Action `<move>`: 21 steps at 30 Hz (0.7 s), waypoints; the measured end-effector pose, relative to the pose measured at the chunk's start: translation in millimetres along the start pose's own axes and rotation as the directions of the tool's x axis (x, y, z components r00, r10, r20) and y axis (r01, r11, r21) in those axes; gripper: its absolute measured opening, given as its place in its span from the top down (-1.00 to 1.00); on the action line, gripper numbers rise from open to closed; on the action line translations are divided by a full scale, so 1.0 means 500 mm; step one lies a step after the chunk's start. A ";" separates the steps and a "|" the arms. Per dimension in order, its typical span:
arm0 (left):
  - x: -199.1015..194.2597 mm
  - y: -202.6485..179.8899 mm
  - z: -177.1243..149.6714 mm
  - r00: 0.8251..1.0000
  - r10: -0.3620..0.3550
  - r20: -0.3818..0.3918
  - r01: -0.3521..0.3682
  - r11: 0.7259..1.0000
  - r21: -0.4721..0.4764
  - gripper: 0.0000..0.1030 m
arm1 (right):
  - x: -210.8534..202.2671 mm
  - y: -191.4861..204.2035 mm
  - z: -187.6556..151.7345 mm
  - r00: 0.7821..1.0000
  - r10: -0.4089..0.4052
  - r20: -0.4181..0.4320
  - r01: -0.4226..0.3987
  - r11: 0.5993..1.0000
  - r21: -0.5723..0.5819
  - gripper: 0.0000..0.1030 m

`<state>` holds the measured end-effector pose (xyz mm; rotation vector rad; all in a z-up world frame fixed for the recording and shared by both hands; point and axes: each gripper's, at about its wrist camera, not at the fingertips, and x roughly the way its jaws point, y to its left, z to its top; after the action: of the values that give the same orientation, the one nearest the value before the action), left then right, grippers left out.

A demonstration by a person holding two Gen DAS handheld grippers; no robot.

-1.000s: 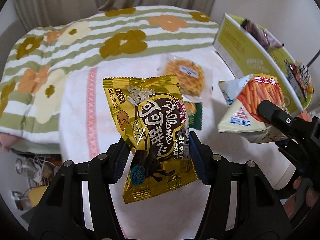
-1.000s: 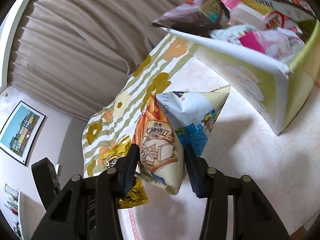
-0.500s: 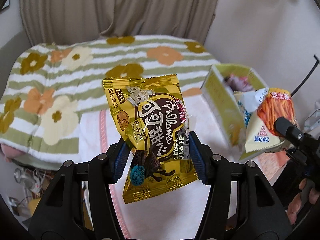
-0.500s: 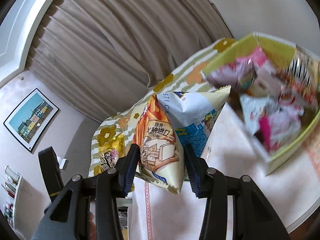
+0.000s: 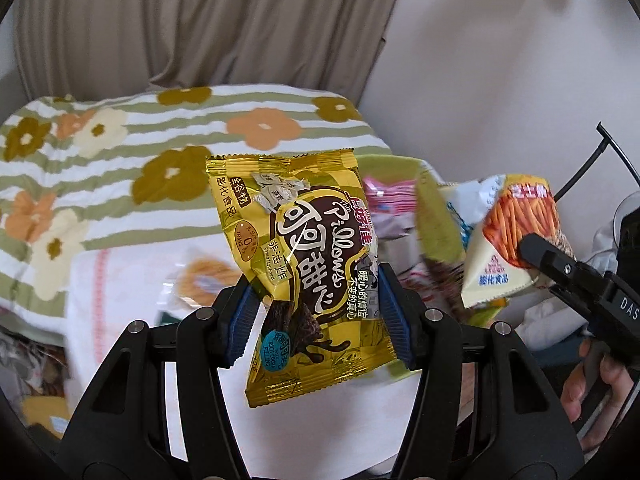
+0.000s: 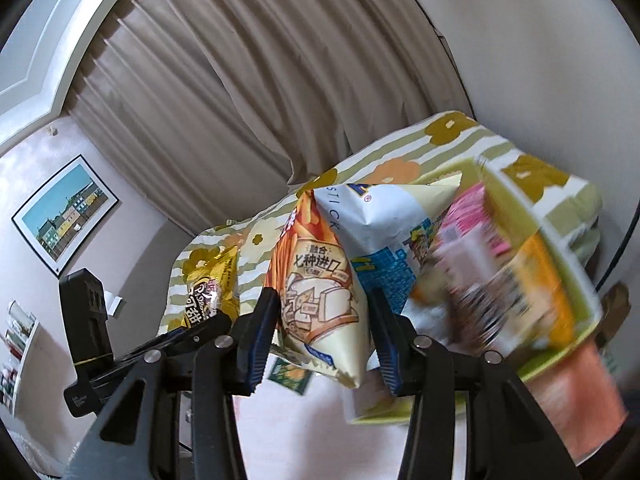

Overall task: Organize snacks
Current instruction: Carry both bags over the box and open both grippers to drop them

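Note:
My left gripper (image 5: 314, 316) is shut on a gold bag of cocoa pillow snacks (image 5: 300, 256), held up in the air above the white table. My right gripper (image 6: 322, 332) is shut on a cream and orange bag of snack sticks (image 6: 320, 288); the same bag (image 5: 508, 240) shows at the right of the left wrist view. The green snack box (image 6: 568, 280), full of several packets, lies blurred just beyond and right of the stick bag. The gold bag (image 6: 210, 284) also shows at the left of the right wrist view.
A round wrapped waffle (image 5: 202, 278) and a small green packet (image 6: 290, 376) lie on the white table (image 5: 332, 428). Behind is a bed with a flowered striped blanket (image 5: 120, 152), curtains and a wall. A person's hand (image 5: 592, 376) holds the right gripper.
Both grippers have risen with their bags. The table has dropped lower in both views, and the green box has come closer behind the stick bag.

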<state>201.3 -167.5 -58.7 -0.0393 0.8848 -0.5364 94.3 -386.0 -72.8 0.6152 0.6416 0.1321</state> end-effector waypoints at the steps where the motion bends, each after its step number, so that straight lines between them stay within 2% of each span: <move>1: 0.014 -0.021 0.001 1.000 -0.005 -0.005 0.005 1.000 -0.007 -0.03 | -0.005 -0.024 0.016 1.000 0.004 -0.005 -0.005 1.000 -0.007 0.18; 7: 0.123 -0.128 -0.012 0.996 -0.035 -0.086 0.029 0.997 -0.065 -0.03 | -0.008 -0.135 0.081 0.999 0.017 -0.051 -0.017 1.000 0.007 0.18; 12: 0.180 -0.178 -0.022 0.991 0.005 -0.137 -0.011 0.999 -0.043 -0.05 | 0.005 -0.190 0.105 0.997 0.027 -0.073 -0.025 0.999 0.033 0.18; 14: 0.192 -0.190 -0.021 0.989 0.030 -0.144 -0.035 0.999 -0.027 -0.14 | 0.011 -0.207 0.110 0.996 0.033 -0.078 -0.030 0.998 0.048 0.18; 15: 0.195 -0.191 -0.019 0.988 0.041 -0.147 -0.045 0.999 -0.020 -0.36 | 0.016 -0.216 0.113 0.996 0.039 -0.081 -0.034 0.998 0.060 0.18; 16: 0.198 -0.193 -0.016 0.986 0.062 -0.152 -0.065 0.998 -0.013 -0.79 | 0.016 -0.223 0.116 0.996 0.041 -0.081 -0.036 0.997 0.067 0.18; 17: 0.199 -0.188 -0.014 0.984 0.089 -0.152 -0.091 0.996 -0.003 -0.95 | 0.018 -0.227 0.119 0.996 0.043 -0.081 -0.037 0.997 0.071 0.18; 19: 0.197 -0.185 -0.014 0.983 0.123 -0.139 -0.123 0.992 0.007 -0.99 | 0.025 -0.235 0.125 0.996 0.038 -0.086 -0.032 0.997 0.070 0.18; 21: 0.197 -0.174 -0.015 0.980 0.126 -0.153 -0.127 0.992 0.005 -0.99 | 0.031 -0.237 0.127 0.995 0.030 -0.096 -0.025 0.998 0.057 0.18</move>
<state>208.5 -287.2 -113.5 0.0544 1.0307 -0.4223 136.5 -509.5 -109.1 0.6741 0.7323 0.1708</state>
